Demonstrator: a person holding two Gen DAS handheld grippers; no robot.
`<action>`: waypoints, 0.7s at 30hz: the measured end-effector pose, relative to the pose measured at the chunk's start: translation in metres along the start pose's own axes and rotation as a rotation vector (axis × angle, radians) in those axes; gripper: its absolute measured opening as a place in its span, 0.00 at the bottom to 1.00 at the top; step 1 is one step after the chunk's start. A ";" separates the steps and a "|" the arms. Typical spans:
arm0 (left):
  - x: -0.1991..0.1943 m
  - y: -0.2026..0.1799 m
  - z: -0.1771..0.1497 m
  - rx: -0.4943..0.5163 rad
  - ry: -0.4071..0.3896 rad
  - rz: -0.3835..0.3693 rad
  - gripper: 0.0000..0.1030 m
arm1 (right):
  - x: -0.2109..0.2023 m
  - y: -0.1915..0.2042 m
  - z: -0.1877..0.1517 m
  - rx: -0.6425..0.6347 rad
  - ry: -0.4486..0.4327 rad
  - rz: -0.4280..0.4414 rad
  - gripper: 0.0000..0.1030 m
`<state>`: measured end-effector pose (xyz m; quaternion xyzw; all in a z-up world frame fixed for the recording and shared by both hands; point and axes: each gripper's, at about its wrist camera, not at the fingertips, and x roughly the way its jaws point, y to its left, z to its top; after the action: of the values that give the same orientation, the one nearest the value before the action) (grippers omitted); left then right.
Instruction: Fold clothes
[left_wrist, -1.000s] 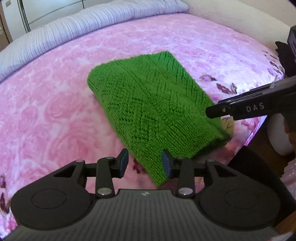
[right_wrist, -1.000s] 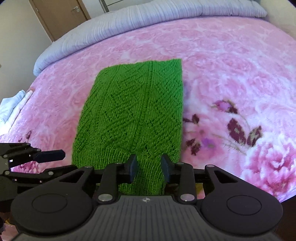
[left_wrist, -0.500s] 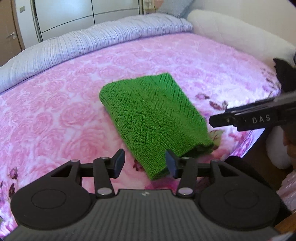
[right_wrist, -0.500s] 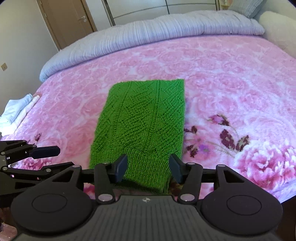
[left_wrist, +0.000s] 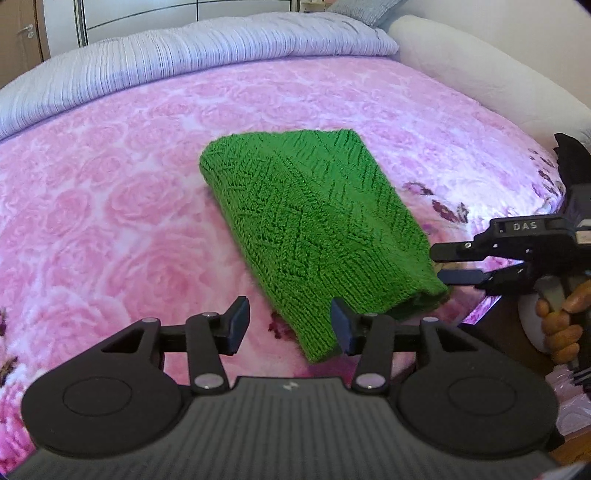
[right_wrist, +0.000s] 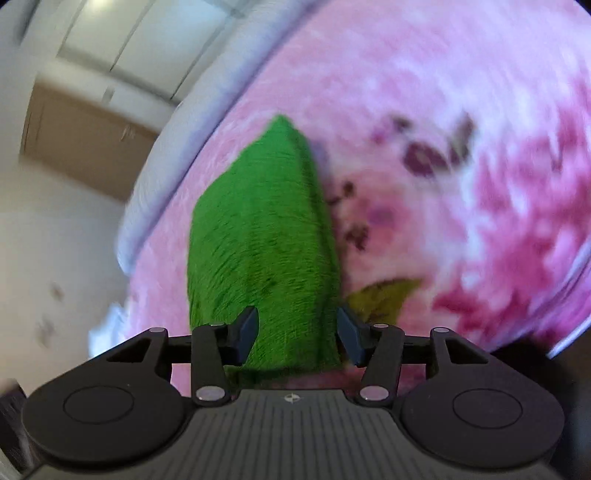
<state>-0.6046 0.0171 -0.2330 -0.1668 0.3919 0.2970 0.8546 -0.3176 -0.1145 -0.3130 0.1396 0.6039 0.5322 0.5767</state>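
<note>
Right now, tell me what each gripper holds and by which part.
Nothing. The left gripper is open above the sweater, near its corner. The right gripper is open too, jaws astride the sweater's near end, pads not pressing.

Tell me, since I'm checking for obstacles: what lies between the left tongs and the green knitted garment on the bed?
Nothing but bare pink floral bedspread. In the left wrist view, the folded green knitted garment lies just ahead of the open left tongs.
</note>
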 end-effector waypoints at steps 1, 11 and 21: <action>0.004 0.002 0.001 -0.003 0.005 -0.003 0.42 | 0.006 -0.008 0.002 0.043 0.007 0.019 0.51; 0.033 0.031 0.013 -0.057 0.029 -0.010 0.42 | 0.062 -0.018 0.015 0.134 -0.026 0.144 0.37; 0.013 0.089 -0.012 -0.166 -0.010 0.005 0.42 | 0.047 0.098 0.023 -0.344 -0.110 -0.158 0.22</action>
<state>-0.6614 0.0837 -0.2557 -0.2345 0.3622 0.3313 0.8391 -0.3554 -0.0284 -0.2545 0.0201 0.4808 0.5722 0.6641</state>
